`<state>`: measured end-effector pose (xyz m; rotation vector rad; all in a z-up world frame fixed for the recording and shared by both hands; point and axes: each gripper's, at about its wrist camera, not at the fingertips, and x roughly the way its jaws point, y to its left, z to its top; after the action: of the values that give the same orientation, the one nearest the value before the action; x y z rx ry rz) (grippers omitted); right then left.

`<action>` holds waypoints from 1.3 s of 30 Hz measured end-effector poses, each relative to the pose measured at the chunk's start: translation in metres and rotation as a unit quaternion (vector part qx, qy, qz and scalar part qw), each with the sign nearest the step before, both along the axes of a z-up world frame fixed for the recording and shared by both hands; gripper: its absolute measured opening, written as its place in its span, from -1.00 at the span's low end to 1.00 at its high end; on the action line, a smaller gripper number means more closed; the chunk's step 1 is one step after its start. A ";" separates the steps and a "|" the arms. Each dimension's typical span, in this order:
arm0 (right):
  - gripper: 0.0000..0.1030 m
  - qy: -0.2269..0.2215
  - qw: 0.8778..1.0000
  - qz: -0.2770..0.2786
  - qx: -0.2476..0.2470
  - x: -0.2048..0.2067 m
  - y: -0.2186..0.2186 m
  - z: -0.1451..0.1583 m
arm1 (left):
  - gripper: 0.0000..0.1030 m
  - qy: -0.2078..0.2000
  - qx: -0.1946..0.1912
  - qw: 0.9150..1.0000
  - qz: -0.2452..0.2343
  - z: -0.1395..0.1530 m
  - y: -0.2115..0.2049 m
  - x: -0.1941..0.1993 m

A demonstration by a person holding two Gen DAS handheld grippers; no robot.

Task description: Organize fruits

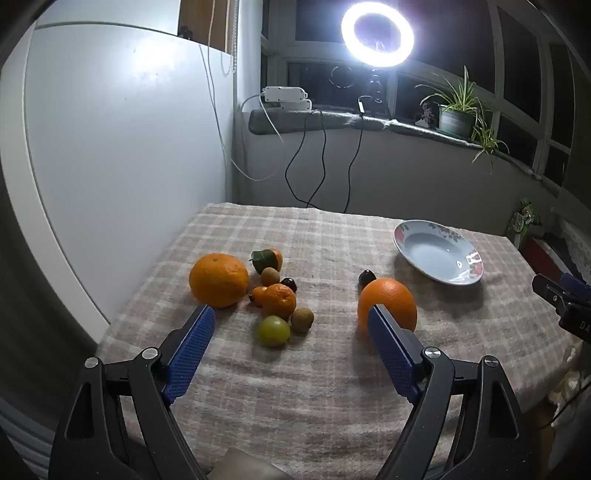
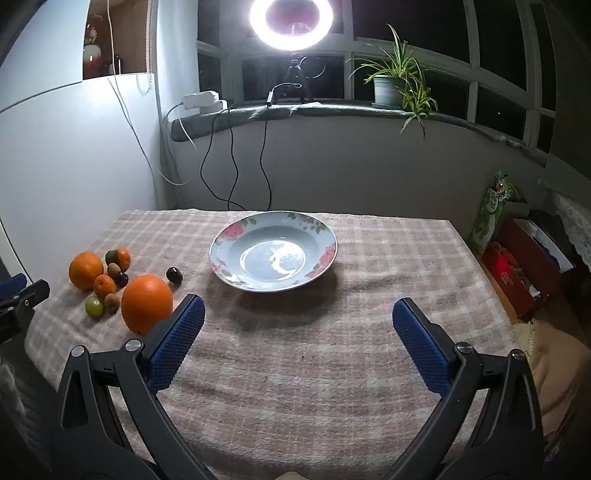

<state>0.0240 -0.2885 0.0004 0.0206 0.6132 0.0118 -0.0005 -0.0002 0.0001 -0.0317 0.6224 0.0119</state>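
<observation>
A cluster of fruit lies on the checked cloth: a big orange (image 1: 218,280), a mandarin (image 1: 279,300), two kiwis (image 1: 302,319), a green fruit (image 1: 273,331), a leafed mandarin (image 1: 269,259) and a dark chestnut (image 1: 289,283). A second big orange (image 1: 386,304) sits apart with another dark chestnut (image 1: 367,277) behind it. My left gripper (image 1: 291,321) hovers open over the cluster, touching nothing. The floral plate (image 2: 236,275) holds nothing. My right gripper (image 2: 297,315) stands open in front of it; the second orange (image 2: 146,302) is just left of its left finger.
The cloth-covered table (image 2: 332,369) ends at a white wall on the left and a sill wall behind. A ring light (image 2: 291,18), cables and a potted plant (image 2: 391,86) stand on the sill. Boxes (image 2: 524,266) sit beside the table's right edge.
</observation>
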 end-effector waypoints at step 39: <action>1.00 0.010 1.000 0.003 0.000 0.002 0.001 -0.002 | 0.65 -0.006 0.000 1.000 0.002 0.007 0.003 0.003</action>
<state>0.0257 -0.2877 -0.0017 0.0190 0.6338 0.0174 0.0030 0.0029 0.0073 -0.0326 0.6095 0.0156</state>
